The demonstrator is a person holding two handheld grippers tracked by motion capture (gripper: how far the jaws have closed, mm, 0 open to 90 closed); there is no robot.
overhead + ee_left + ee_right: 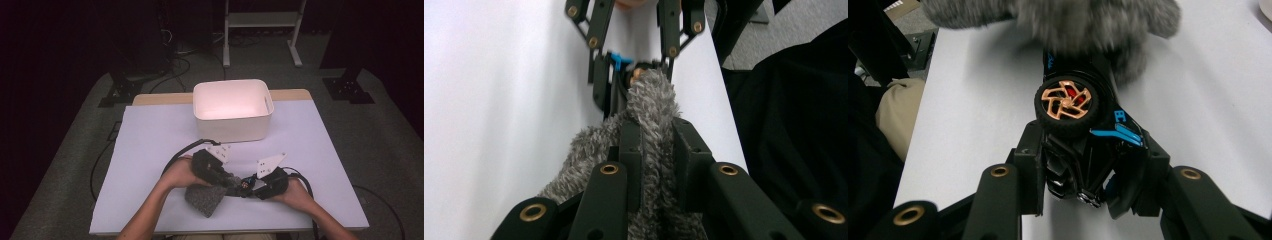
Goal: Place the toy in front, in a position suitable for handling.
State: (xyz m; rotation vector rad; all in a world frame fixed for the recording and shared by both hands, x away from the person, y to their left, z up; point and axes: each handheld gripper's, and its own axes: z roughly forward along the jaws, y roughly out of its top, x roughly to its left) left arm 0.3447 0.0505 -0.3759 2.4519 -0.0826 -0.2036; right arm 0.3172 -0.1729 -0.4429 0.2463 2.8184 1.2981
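Note:
My left gripper [226,178] is shut on a grey fluffy cloth [205,199], whose pile bulges up between the black jaws [657,131] in the left gripper view. My right gripper [251,187] is shut on a black toy car [1098,145] with blue trim and a copper-spoked wheel [1066,102]. The car is pinched across its body by the right gripper [1088,187]. The two grippers face each other near the table's front edge. The cloth [1058,20] lies against the far end of the car [621,62] and hides that end.
A white rectangular bin [230,131] stands behind the grippers at the middle back of the white-covered table [150,145]. The table's front edge runs just below the forearms. Cables and stand feet lie on the carpet beyond the table.

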